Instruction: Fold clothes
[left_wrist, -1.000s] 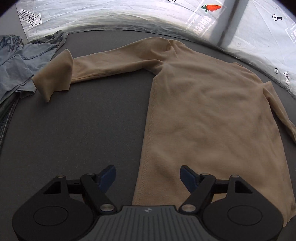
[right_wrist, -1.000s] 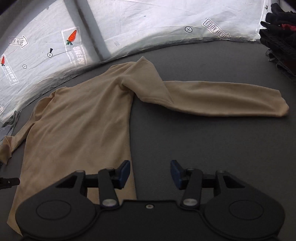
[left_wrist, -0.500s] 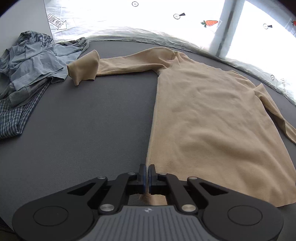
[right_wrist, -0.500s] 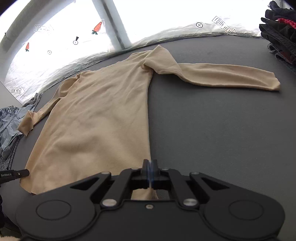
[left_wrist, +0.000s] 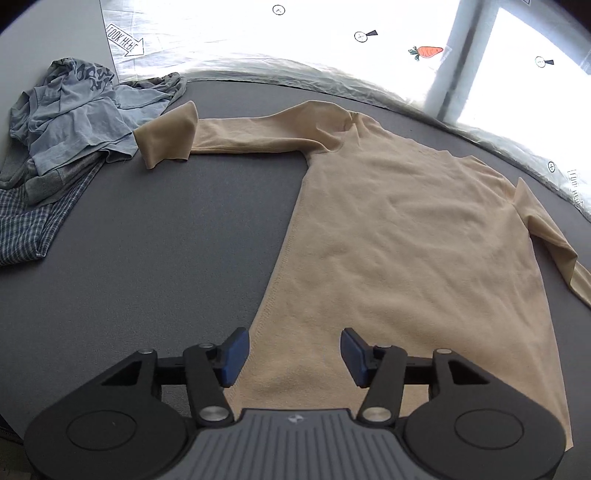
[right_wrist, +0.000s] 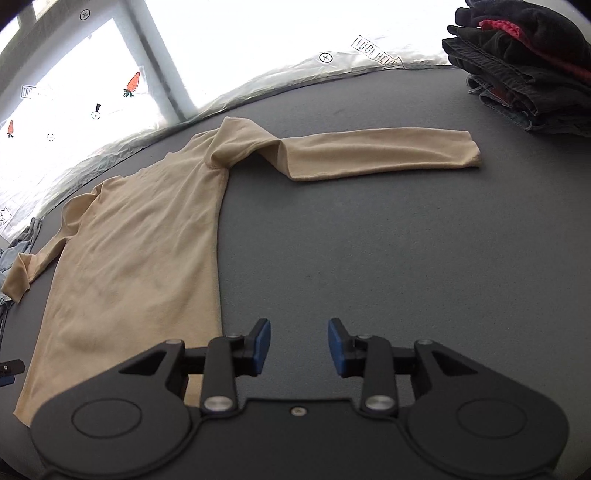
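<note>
A tan long-sleeved shirt (left_wrist: 399, 240) lies flat on the dark grey table, both sleeves spread out sideways; it also shows in the right wrist view (right_wrist: 140, 236). Its left sleeve cuff (left_wrist: 166, 136) is folded back near a clothes heap. Its right sleeve (right_wrist: 376, 153) lies straight. My left gripper (left_wrist: 293, 350) is open and empty over the shirt's lower left hem. My right gripper (right_wrist: 299, 345) is open and empty over bare table, just right of the shirt's lower right hem corner.
A heap of grey-blue and plaid clothes (left_wrist: 62, 140) lies at the table's far left. A stack of folded dark clothes (right_wrist: 524, 70) stands at the far right. A white crinkled sheet (left_wrist: 295, 44) with printed marks borders the table's back edge.
Both grippers were open a second ago, shut on the shirt's hem corners half a second ago, and now stand open again. The shirt lies flat, slightly shifted.
</note>
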